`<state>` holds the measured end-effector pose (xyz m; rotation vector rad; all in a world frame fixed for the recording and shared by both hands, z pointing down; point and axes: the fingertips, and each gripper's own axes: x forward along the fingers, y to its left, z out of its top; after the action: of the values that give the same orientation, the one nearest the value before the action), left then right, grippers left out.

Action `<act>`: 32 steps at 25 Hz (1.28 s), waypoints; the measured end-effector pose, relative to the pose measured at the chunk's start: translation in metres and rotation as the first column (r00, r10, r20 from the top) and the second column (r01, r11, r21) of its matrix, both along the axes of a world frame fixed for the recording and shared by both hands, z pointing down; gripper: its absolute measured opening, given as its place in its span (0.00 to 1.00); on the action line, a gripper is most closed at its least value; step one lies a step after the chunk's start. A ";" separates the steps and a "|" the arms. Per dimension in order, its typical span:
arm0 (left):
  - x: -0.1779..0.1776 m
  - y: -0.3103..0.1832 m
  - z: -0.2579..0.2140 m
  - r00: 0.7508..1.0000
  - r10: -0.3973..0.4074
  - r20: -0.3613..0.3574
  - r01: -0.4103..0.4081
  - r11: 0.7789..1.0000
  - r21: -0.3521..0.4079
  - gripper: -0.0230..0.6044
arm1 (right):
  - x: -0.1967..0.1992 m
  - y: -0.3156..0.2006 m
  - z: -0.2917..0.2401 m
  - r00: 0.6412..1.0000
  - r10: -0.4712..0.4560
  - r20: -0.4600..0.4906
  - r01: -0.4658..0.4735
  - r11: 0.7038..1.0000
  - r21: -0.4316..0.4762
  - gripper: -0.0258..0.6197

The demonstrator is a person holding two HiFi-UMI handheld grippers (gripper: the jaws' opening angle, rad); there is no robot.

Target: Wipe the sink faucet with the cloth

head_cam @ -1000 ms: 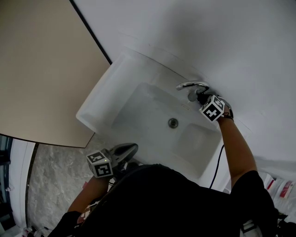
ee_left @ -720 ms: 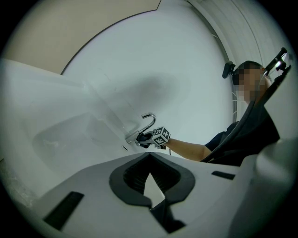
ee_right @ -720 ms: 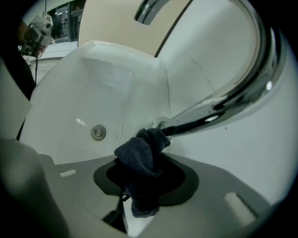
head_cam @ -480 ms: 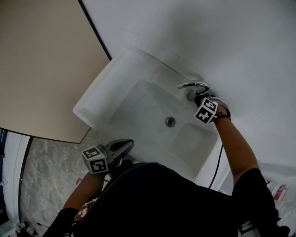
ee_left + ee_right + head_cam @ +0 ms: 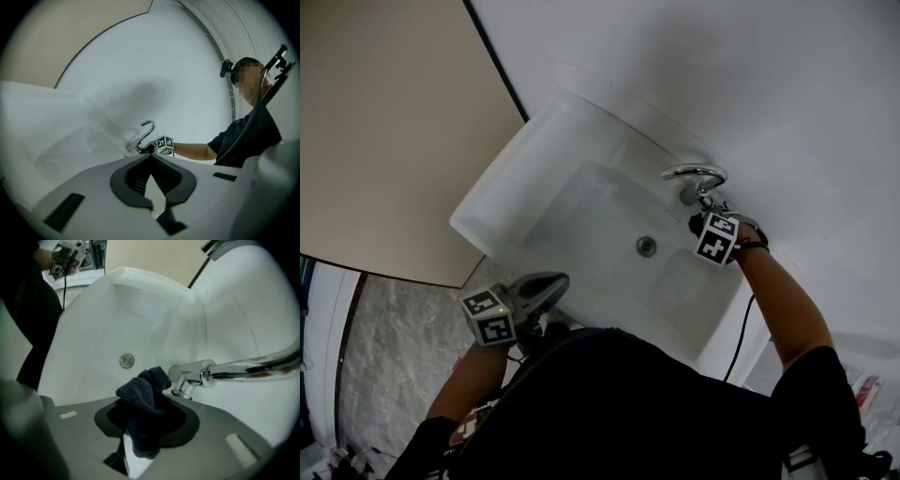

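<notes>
A curved chrome faucet (image 5: 694,173) stands at the back rim of the white sink (image 5: 502,202). My right gripper (image 5: 700,222) points steeply down just in front of the faucet's base, shut on a dark blue cloth (image 5: 140,387). In the right gripper view the bunched cloth sticks out of the right gripper (image 5: 147,404) right beside the faucet's base (image 5: 190,378); I cannot tell whether they touch. My left gripper (image 5: 546,286) is held roughly level at the sink's near edge, shut and empty. The left gripper (image 5: 151,161) faces the faucet (image 5: 146,133).
The drain (image 5: 647,247) sits in the middle of the basin. A beige partition (image 5: 384,141) borders the sink on the left and a white wall (image 5: 722,75) rises behind it. A black cable (image 5: 741,328) hangs by the sink's right side over the marble floor (image 5: 394,356).
My right gripper has slid a little toward the basin and lower beside the faucet's base, rolling as it went, still with the cloth. The left gripper has stayed put.
</notes>
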<state>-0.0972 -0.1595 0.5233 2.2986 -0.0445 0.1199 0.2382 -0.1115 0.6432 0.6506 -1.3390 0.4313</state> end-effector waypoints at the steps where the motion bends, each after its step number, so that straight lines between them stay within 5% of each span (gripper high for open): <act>1: -0.001 -0.002 -0.003 1.000 -0.005 0.004 0.005 1.000 0.002 0.04 | -0.003 0.006 -0.004 1.000 0.017 0.020 -0.016 1.000 -0.013 0.25; 5: -0.006 -0.004 -0.003 1.000 -0.018 -0.001 0.018 1.000 -0.009 0.04 | -0.010 0.025 -0.026 0.997 0.041 0.070 -0.037 0.997 -0.061 0.25; 10: -0.003 -0.001 0.003 1.000 -0.001 -0.022 0.000 1.000 -0.026 0.04 | 0.010 -0.034 -0.039 0.998 0.060 0.020 -0.062 0.993 0.101 0.25; 17: -0.003 0.000 0.001 1.000 0.009 -0.013 -0.009 1.000 -0.016 0.04 | 0.027 -0.039 -0.006 0.994 0.050 -0.098 -0.042 0.996 0.076 0.26; 21: -0.004 0.005 0.003 1.000 0.008 -0.021 -0.009 1.000 -0.030 0.04 | 0.006 -0.010 0.031 0.988 -0.043 -0.149 0.034 0.997 -0.069 0.25; 24: -0.003 0.006 -0.004 1.000 0.013 -0.025 -0.014 1.000 -0.018 0.04 | -0.019 -0.015 0.025 0.997 0.045 -0.062 -0.041 0.996 0.074 0.25; 27: -0.013 0.002 -0.003 1.000 -0.002 -0.025 0.002 1.000 -0.018 0.04 | -0.058 -0.011 -0.002 0.946 0.238 0.220 -0.289 0.926 0.243 0.25; 30: -0.018 -0.002 -0.002 1.000 -0.013 0.003 0.013 1.000 -0.027 0.04 | -0.070 0.015 0.013 0.825 0.385 0.414 -0.511 0.822 0.253 0.25; 32: -0.018 -0.002 0.001 1.000 -0.005 0.018 0.006 0.999 -0.036 0.04 | -0.059 0.030 0.035 0.773 0.443 0.454 -0.588 0.770 0.250 0.25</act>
<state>-0.1150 -0.1611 0.5242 2.2618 -0.0572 0.1372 0.1792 -0.0810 0.6777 1.3464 -1.6103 0.7919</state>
